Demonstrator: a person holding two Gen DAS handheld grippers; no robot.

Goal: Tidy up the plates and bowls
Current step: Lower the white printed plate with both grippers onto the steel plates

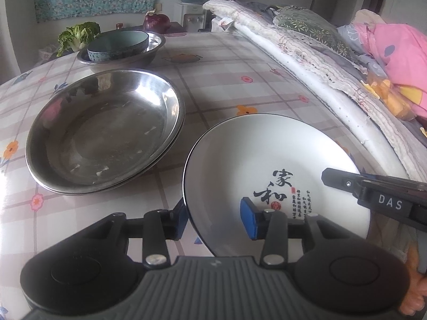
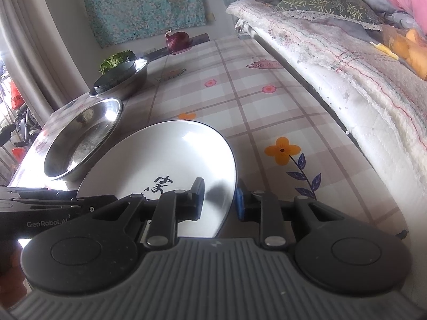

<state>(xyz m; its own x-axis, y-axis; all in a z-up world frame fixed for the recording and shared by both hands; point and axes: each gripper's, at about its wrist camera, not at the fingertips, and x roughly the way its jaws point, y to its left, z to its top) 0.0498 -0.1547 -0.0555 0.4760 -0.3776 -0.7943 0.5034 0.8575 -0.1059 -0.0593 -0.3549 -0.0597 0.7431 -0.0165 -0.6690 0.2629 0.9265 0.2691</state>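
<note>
**Two grippers at one white plate**

Low and right of centre in the left wrist view: white plate [image 1: 267, 154] with a dark rim line and black calligraphy, on the checked, flowered tablecloth [image 1: 226, 66].

At the bottom of that view: left gripper [image 1: 214, 218], astride the plate's left rim. One blue pad just outside the rim and seemingly against it, the other well inside, over the plate's well. Jaws partly apart. Cannot tell whether clamped or merely straddling.

At the bottom of the right wrist view: right gripper [image 2: 218, 201], astride the opposite rim. Outer blue pad against the rim's edge, inner pad close above the plate's inner slope, with its shadow right beside it. Jaws narrow, clenched on the plate's edge. Also visible at the right edge of the left wrist view, reaching in over the plate.

Left of the plate, near but apart: stacked steel dishes [image 1: 106, 133], empty and shiny, with a second rim showing beneath the top one.

Further back, upper left of the left wrist view: steel basin [image 1: 152, 50] holding a blue-grey bowl [image 1: 117, 45]. Behind it, leafy greens [image 1: 77, 36] and a red onion [image 1: 156, 21].

Along the right side: quilted bedding [image 1: 320, 61] beside the table's edge.
</note>
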